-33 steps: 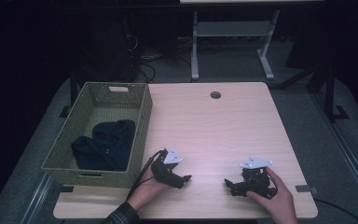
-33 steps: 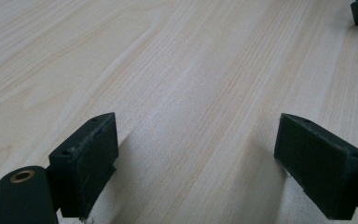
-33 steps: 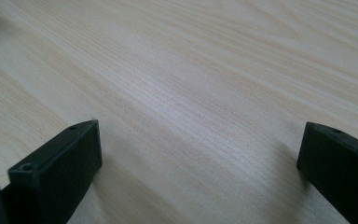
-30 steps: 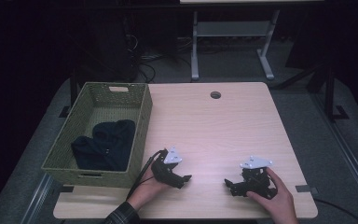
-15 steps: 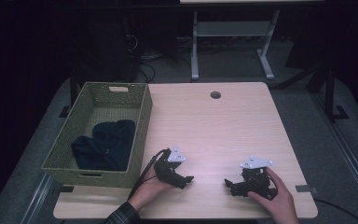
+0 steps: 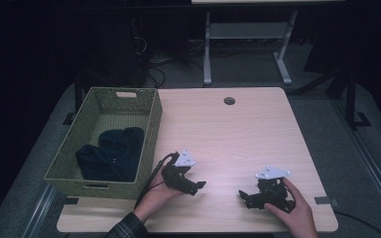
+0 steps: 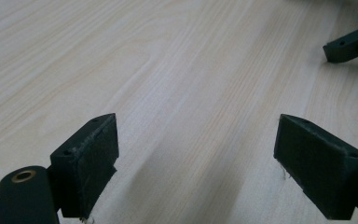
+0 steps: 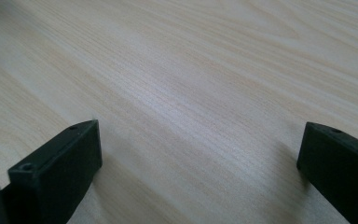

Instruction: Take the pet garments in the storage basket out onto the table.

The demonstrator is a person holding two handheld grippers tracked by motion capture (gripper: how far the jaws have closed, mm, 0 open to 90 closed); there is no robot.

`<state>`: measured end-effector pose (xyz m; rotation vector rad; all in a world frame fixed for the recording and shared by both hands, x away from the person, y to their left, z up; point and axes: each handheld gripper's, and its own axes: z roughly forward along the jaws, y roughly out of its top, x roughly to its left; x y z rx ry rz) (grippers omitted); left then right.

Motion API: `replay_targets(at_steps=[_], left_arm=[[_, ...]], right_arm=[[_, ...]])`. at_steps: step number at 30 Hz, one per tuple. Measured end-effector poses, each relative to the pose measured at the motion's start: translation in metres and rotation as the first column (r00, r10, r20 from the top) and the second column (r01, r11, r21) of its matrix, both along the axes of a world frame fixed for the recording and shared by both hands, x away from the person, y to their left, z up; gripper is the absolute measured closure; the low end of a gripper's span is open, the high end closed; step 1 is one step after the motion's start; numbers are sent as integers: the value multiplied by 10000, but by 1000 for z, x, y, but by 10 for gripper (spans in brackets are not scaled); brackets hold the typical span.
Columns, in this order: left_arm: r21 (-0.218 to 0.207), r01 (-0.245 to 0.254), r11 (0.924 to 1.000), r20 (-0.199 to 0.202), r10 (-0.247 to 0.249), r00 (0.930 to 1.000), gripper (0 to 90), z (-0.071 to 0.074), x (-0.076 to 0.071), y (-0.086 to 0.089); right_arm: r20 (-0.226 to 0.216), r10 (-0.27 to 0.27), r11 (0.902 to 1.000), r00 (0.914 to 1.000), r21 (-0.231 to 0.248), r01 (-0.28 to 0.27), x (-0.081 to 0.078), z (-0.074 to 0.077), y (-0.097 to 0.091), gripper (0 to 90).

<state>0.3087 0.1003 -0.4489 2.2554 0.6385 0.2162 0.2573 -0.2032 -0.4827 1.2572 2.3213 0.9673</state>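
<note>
Low over the front of the light wood table (image 6: pixel 228 134), a hand holds my left gripper (image 6: pixel 197 188), which points right. Its black jaws stand wide apart in the left gripper view (image 7: pixel 200 149), with bare wood between them. My right gripper (image 6: pixel 244 199) rests near the front right edge in the other hand and points left toward the left one. Its jaws are also spread wide over bare wood (image 8: pixel 196 158). One jaw tip of the right gripper (image 7: pixel 349 44) shows at the top right of the left gripper view.
A green woven basket (image 6: pixel 151 134) stands at the table's left side with a dark blue cloth (image 6: pixel 111 153) lying in it. A round cable hole (image 6: pixel 229 100) sits near the far edge. A metal stand (image 6: pixel 243 34) is on the floor beyond.
The left gripper has shifted very slightly up and to the right. The right gripper has stayed in place.
</note>
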Motion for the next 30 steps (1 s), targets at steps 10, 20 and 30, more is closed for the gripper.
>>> replay_targets(at_steps=[10,20,30], left_arm=[[-133,-105,9999,129,106,9999,134,11,3,4],[-219,-111,9997,95,113,9999,135,19,4,7],[-514,-200,9985,5,201,9998,136,27,5,9]], right_arm=[[-8,-7,10000,10000,3,7,0,0,0,0],[-12,-11,10000,10000,5,11,0,0,0,0],[-8,-5,10000,10000,23,5,0,0,0,0]])
